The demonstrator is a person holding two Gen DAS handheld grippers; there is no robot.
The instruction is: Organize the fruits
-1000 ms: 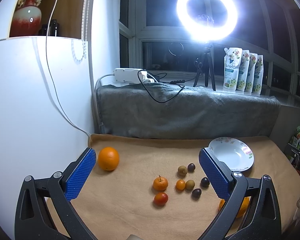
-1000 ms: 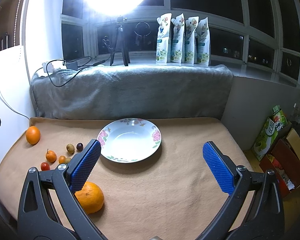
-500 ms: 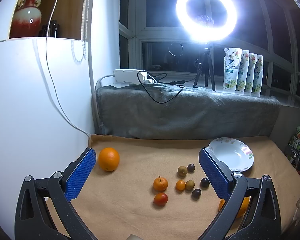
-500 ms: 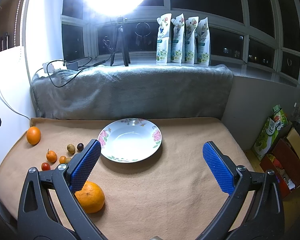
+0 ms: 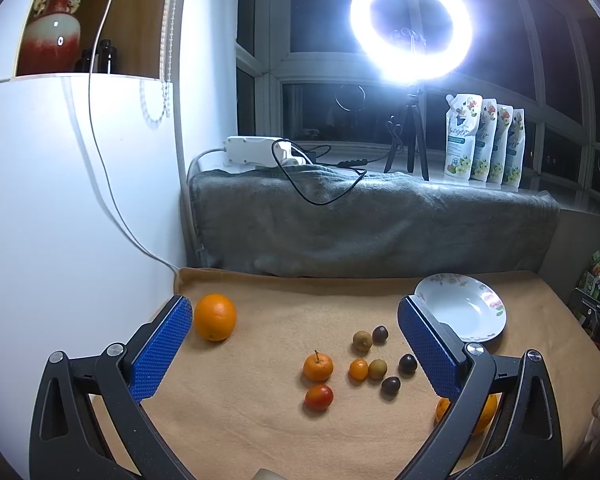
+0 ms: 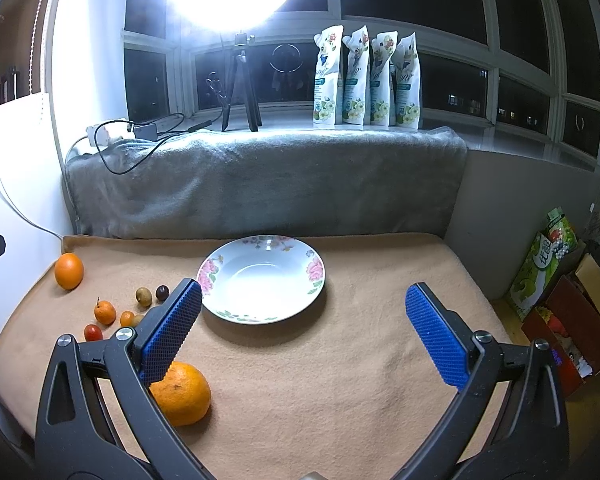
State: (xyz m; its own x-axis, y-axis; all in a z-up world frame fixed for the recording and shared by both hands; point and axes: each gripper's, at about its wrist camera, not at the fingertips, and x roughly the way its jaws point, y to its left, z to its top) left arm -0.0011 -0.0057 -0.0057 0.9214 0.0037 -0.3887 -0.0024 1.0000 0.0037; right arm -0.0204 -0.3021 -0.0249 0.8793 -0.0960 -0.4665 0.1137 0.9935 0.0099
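A white flowered plate [image 6: 262,280] lies empty on the tan cloth, also at the right of the left wrist view as the plate [image 5: 462,307]. One large orange [image 5: 214,317] rests near the left wall, another orange [image 6: 181,393] lies by the front edge, partly behind a finger. Between them sits a cluster of small fruits: a tangerine [image 5: 318,366], a red tomato [image 5: 318,397], and several green, orange and dark ones [image 5: 377,369]. My left gripper [image 5: 296,336] hovers open above the cluster. My right gripper [image 6: 302,312] is open in front of the plate, holding nothing.
A grey blanket [image 6: 260,184] covers the ledge behind the cloth. On the sill stand a ring light on a tripod [image 5: 412,32], a power strip with cables [image 5: 256,151] and several pouches [image 6: 366,80]. A white cabinet [image 5: 60,200] bounds the left; boxes [image 6: 560,292] stand on the floor at right.
The right gripper has drifted very slightly; the fruits and plate lie as before. Both grippers stay open.
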